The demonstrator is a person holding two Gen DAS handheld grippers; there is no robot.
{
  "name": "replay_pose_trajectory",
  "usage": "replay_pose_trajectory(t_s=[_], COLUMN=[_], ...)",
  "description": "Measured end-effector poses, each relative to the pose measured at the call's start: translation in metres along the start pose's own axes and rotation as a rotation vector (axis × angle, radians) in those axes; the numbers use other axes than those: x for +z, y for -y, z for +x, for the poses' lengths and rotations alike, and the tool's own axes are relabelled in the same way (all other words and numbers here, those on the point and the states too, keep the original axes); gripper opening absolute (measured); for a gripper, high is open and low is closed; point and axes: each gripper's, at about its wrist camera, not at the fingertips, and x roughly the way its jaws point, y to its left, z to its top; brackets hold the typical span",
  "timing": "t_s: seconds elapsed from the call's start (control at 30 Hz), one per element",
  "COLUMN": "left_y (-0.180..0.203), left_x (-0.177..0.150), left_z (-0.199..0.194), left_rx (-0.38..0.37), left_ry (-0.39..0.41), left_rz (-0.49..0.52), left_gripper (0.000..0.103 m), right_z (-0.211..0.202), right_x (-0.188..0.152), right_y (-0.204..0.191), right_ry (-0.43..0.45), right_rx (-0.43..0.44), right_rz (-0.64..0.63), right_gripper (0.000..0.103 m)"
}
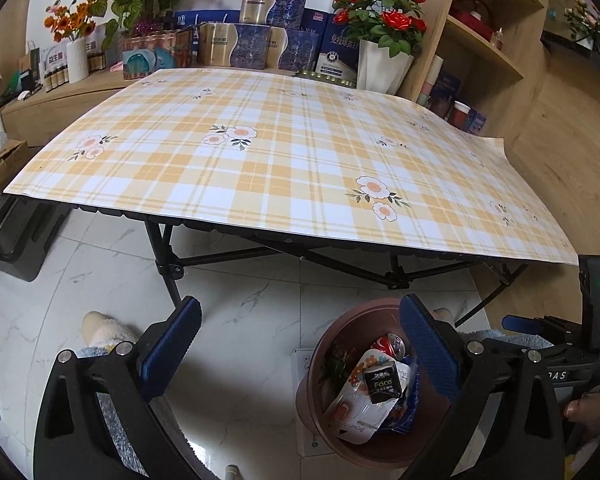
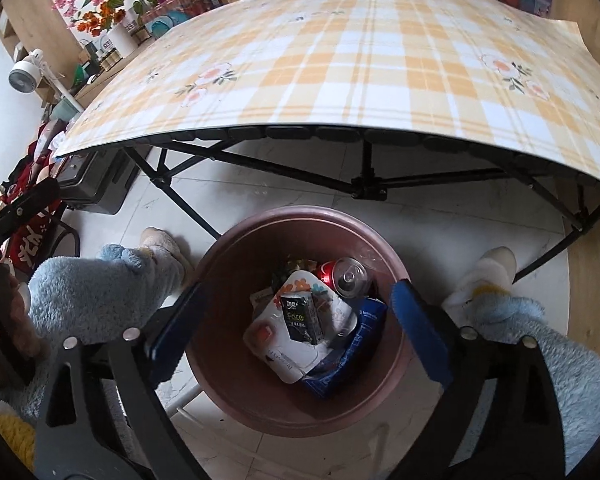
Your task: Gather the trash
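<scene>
Several wrappers and a red can (image 2: 342, 274) fill the bin (image 2: 236, 392).

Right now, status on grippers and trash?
Right gripper open over bin, empty. Left gripper open, empty. Black Face pack atop trash in bin. Nothing in the way.

Bin (image 2: 300, 400) on floor before table (image 2: 340, 60), holding trash (image 2: 300, 320).
</scene>
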Motion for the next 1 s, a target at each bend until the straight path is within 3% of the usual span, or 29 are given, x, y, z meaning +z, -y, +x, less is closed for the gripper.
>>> replay_pose_trajectory(t_s=[0.63, 0.73, 1.0], left_y=[0.003, 0.002, 0.024], left_x=[0.009, 0.031, 0.129], left_z=[-0.009, -0.022, -0.080], left_rx=[0.012, 0.057, 0.086], left_ry=[0.025, 0.059, 0.248], left_rz=[0.001, -0.023, 0.006], left_gripper=[0.097, 0.097, 0.097], right_z=[-0.012, -0.040, -0.178], right_x=[0.012, 0.035, 0.127], right_y=[-0.001, -0.010, -0.024], right_ry=[0.018, 0.100, 0.440], right_rx=[-0.028, -0.064, -0.156], right_rz=[-0.008, -0.080, -0.174], right_gripper=[0.097, 0.097, 0.097])
